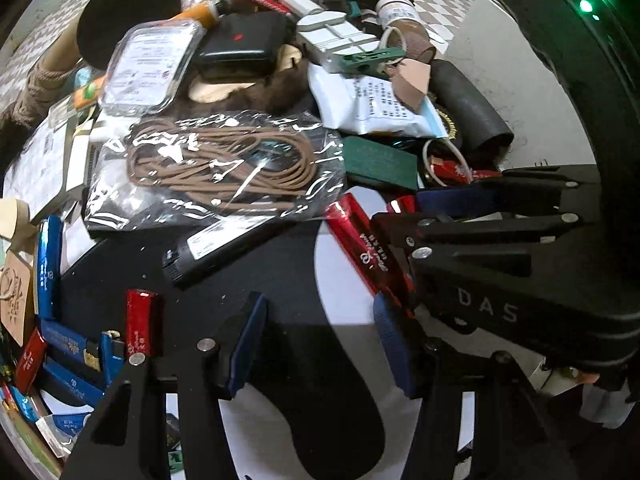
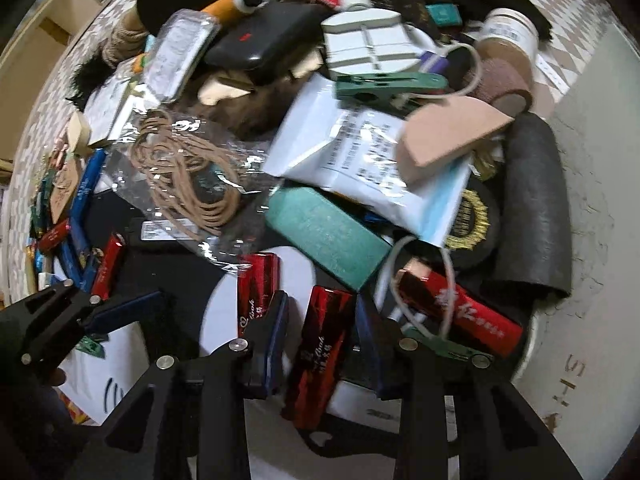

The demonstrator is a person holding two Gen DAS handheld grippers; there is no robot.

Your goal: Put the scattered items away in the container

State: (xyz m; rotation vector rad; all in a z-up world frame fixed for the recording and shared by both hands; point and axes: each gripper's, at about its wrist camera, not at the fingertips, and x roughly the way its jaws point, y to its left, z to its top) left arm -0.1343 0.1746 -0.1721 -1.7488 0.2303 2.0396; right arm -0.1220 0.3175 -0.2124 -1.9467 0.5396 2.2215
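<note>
L tool (image 1: pixel 320 344) points steeply down, jaws apart, empty. R tool (image 2: pixel 322 344) same tilt, jaws narrower.

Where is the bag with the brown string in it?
In the left wrist view the clear bag of brown cord lies mid-pile, left of the green box and below the black case.

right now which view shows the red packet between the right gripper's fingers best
The right wrist view: the red packet stands nearly whole between the right gripper pads. In the left wrist view that gripper's fingers hide most of it; only a red end shows.
</note>
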